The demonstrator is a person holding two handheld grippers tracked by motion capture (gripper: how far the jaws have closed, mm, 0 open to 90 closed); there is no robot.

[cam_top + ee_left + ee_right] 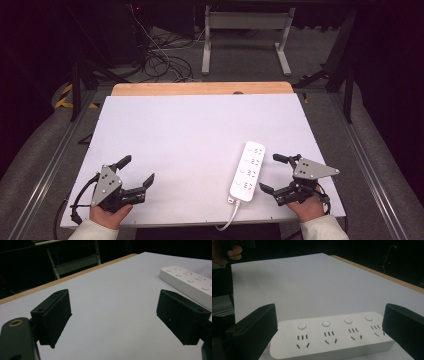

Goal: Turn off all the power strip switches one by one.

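White power strip lies just beside the wide-open, empty right tongs.

White power strip, black claws, white table

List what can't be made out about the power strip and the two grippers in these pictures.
- Power strip cable: high view, it runs off the table's near edge; where it ends is cut off.
- Strip's near end: right gripper view, cut off by the bottom edge and the black jaws.
- Strip's far part: left gripper view, cut off at the right edge.
- Button markings: too small in every view.
- Left gripper and right gripper: both open, nothing between the jaws.
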